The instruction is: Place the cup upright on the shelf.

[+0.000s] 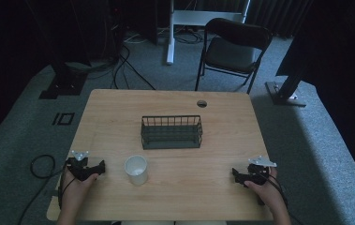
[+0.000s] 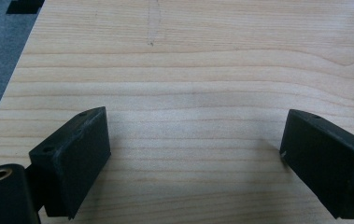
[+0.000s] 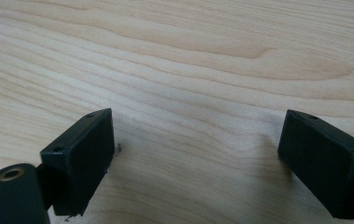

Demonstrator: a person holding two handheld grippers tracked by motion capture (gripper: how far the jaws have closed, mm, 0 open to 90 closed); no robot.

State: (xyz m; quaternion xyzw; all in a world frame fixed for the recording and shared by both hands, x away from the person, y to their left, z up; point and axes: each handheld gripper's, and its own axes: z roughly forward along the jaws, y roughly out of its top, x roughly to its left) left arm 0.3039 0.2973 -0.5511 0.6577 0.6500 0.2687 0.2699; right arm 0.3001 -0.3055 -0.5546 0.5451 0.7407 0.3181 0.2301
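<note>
Two grippers, left point(image 1: 101, 167) and right point(image 1: 234, 172), rest with jaws apart; the light, crushable white cup point(image 1: 136, 169), lower centre, suits a gentle rim-side grasp.

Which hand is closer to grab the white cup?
Probably the left. The left gripper rests on the wooden table right beside the white paper cup, jaws open. The right gripper is also open, but sits much farther across the table.
</note>
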